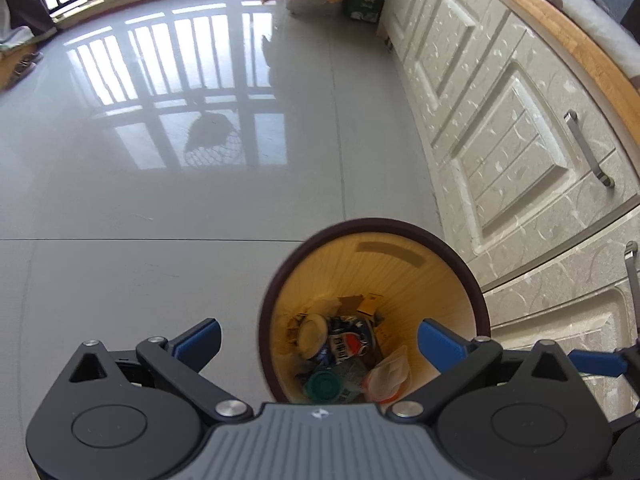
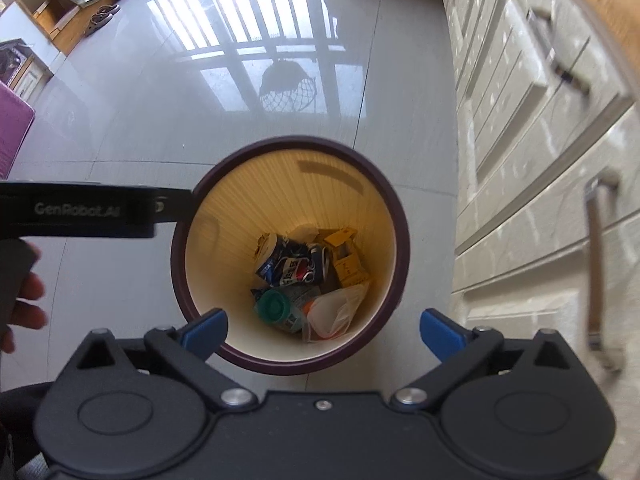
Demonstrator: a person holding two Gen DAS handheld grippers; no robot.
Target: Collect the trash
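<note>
On the grey tiled floor (image 2: 120, 128) beside the cabinets (image 2: 520, 160), the trash bin (image 2: 394, 240) is being overlooked by the spread, empty right gripper (image 2: 324, 330) and left gripper (image 1: 318, 338), the right one nearer centre.

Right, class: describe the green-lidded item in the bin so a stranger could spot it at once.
Find the round bin with the dark rim, on the grey floor beside the cream cabinets. Look down among the trash at its bottom. The item lies below the blue can, left of the clear bag: the only round teal-green lid.
</note>
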